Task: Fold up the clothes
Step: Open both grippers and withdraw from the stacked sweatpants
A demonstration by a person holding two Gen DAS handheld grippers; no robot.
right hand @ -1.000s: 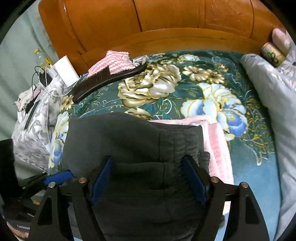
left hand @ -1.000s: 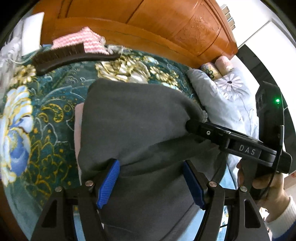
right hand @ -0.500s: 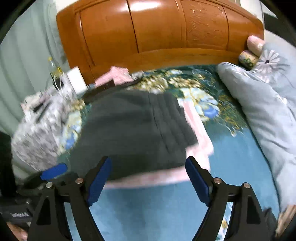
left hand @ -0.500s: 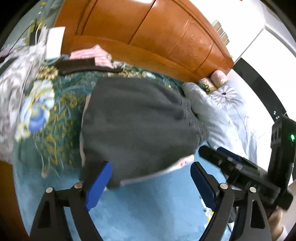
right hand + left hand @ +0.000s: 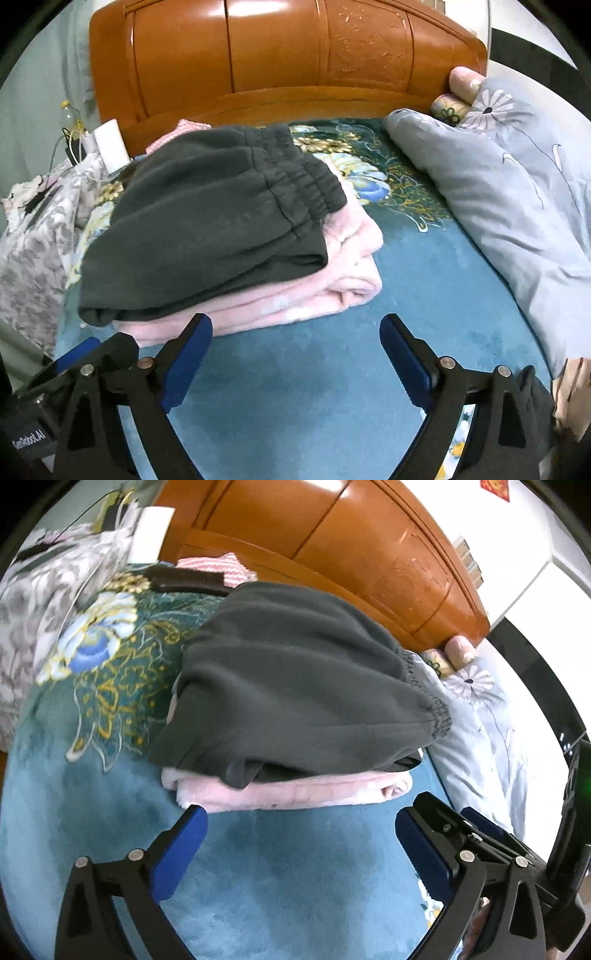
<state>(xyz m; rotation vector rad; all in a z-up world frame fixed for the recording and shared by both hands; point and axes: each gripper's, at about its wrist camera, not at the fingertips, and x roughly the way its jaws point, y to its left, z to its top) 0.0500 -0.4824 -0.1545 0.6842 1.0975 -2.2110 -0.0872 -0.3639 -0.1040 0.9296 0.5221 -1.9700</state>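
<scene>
A folded dark grey garment [image 5: 295, 686] [image 5: 214, 225] with an elastic waistband lies on top of a folded pink garment [image 5: 295, 794] [image 5: 332, 280]. The stack rests on a teal floral blanket [image 5: 258, 878] [image 5: 332, 369] on a bed. My left gripper [image 5: 301, 834] is open just in front of the stack's near edge, holding nothing. My right gripper [image 5: 295, 343] is open too, low over the blanket, its left blue pad close to the pink edge. The right gripper's body [image 5: 480, 834] shows at the right of the left wrist view.
A wooden headboard [image 5: 288, 62] runs along the far side. A grey-blue flowered quilt [image 5: 517, 192] lies to the right. A floral grey bundle [image 5: 37, 236], a white box [image 5: 110, 146] and cables sit at the left. A dark brush [image 5: 184, 579] and pink-striped cloth [image 5: 218, 566] lie behind the stack.
Both grippers have drawn back from over the grey garment toward the near side of the bed. The stack now lies free ahead of the open fingers.
</scene>
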